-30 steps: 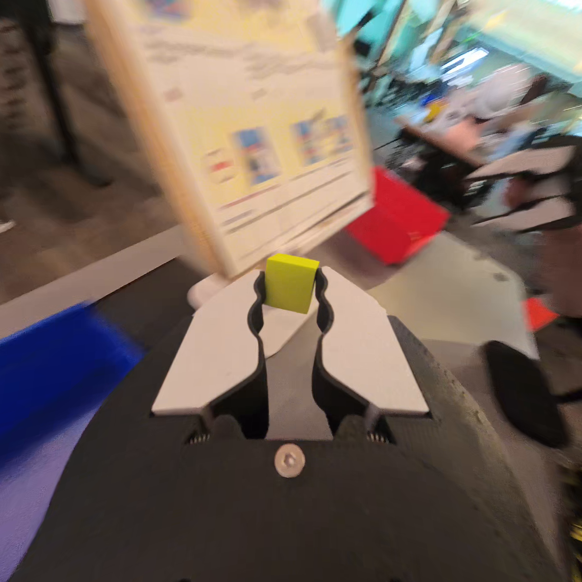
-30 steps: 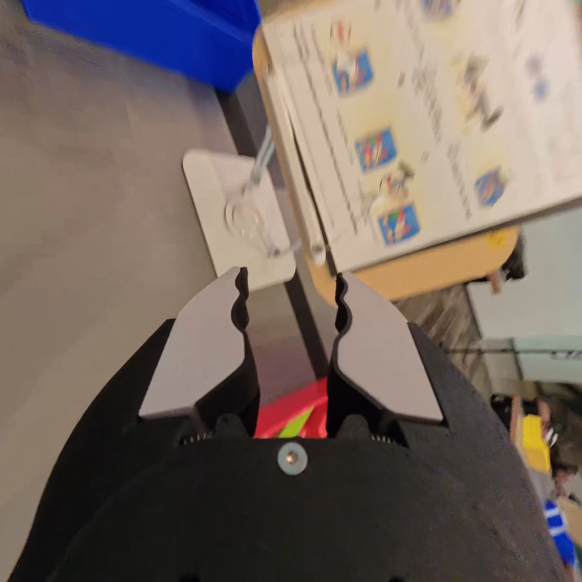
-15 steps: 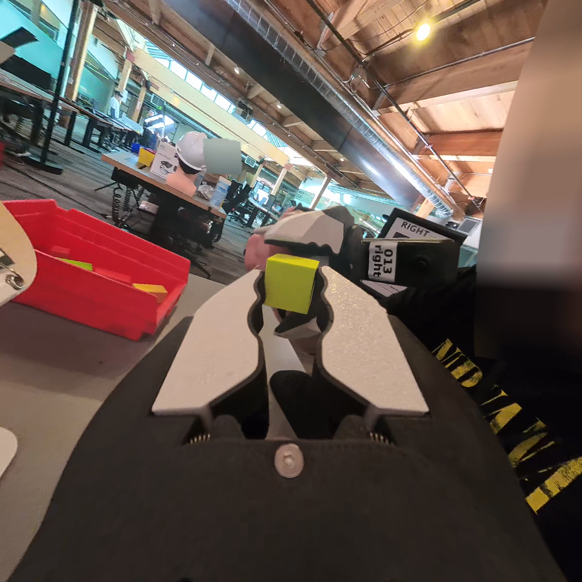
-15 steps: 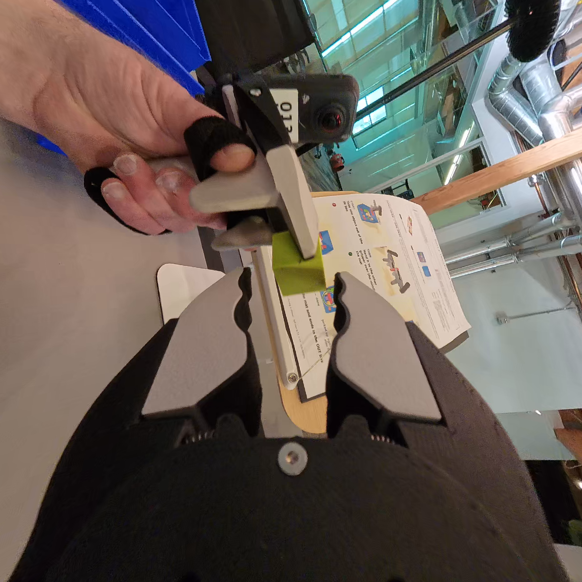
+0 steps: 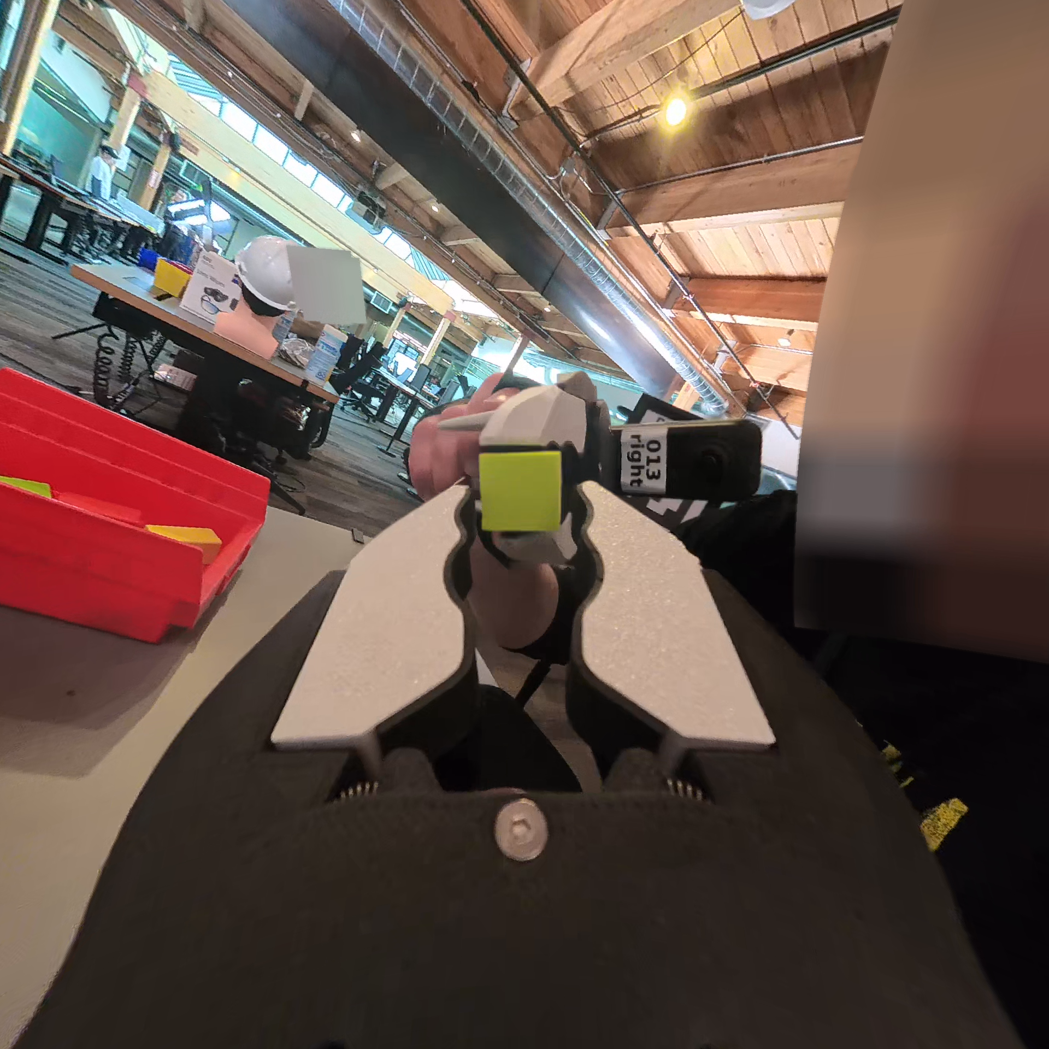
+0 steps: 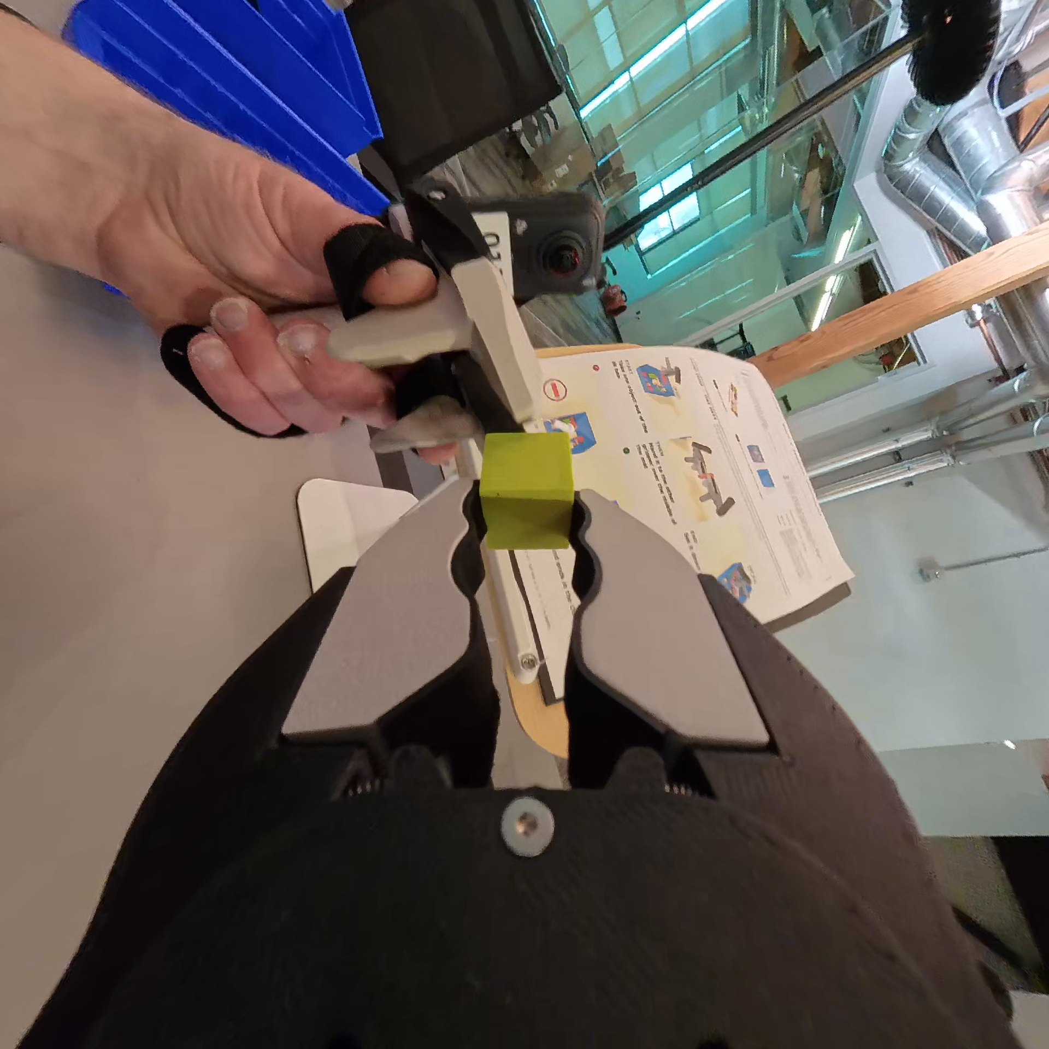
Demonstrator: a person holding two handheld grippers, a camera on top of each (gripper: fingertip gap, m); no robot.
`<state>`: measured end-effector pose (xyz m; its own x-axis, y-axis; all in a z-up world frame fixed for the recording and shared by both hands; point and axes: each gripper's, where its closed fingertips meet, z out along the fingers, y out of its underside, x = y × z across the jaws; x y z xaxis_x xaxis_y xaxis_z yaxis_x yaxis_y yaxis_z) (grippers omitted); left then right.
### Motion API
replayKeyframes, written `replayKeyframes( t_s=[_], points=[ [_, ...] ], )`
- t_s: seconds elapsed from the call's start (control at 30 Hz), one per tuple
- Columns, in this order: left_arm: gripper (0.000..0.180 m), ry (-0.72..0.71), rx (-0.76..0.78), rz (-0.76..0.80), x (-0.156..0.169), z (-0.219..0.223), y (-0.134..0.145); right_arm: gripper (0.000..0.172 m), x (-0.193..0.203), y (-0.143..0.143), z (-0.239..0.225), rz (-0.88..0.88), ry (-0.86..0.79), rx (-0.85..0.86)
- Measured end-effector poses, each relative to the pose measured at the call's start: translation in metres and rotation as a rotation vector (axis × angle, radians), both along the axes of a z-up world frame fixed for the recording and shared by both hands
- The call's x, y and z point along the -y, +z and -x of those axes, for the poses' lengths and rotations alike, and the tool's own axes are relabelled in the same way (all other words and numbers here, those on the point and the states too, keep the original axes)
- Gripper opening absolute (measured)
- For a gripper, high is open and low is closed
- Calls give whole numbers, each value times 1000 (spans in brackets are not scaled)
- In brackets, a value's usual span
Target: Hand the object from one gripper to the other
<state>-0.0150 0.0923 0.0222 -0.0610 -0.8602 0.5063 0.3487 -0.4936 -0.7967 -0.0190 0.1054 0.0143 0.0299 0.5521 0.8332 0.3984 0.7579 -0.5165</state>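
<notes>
A yellow-green block [image 5: 519, 491] hangs in the air between both grippers. My right gripper [image 6: 527, 511] is shut on the block [image 6: 525, 494], with both pads pressed on its sides. In the left wrist view the right gripper's grey fingers [image 5: 531, 423] clamp the block from above and below. My left gripper [image 5: 522, 502] has the block between its tips, but a thin dark gap shows on each side, so it is open. In the right wrist view the left gripper's fingers [image 6: 499, 363] end just beyond the block's far end.
A red bin [image 5: 113, 511] with yellow pieces sits on the grey table [image 5: 68, 794] at the left. A blue bin [image 6: 227, 85], a clipboard with an instruction sheet [image 6: 709, 454] and its white base [image 6: 340, 522] lie beyond. A person's hand [image 6: 198, 227] holds the left gripper. Only a small space, under 4 cm, lies between the two pairs of fingers.
The two grippers swung to face each other. My right gripper moved onto the block and shut on it. My left gripper's pads eased off the block's sides.
</notes>
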Motion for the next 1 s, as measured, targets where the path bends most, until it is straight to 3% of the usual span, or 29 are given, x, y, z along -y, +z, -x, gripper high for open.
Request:
replayKeyframes(
  t_s=[0.13, 0.27, 0.43, 0.63, 0.9, 1.0],
  points=[
    [25, 78, -60, -41, -3, 9, 1, 26, -28, 3, -26, 57, -71, 22],
    [3, 159, -105, -77, -7, 20, 3, 26, -77, -9, -69, 184, -210, 95],
    [0, 239, -137, -109, -11, 32, 7, 26, -139, -53, -127, 338, -395, 267],
    [0, 256, -176, -131, -10, 32, 6, 26, -183, -105, -180, 490, -515, 454],
    [0, 252, -227, -156, -8, 25, 3, 26, -199, -169, -233, 748, -573, 668],
    [0, 253, -235, -166, -7, 25, 4, 26, -202, -190, -247, 769, -601, 767]
  ],
)
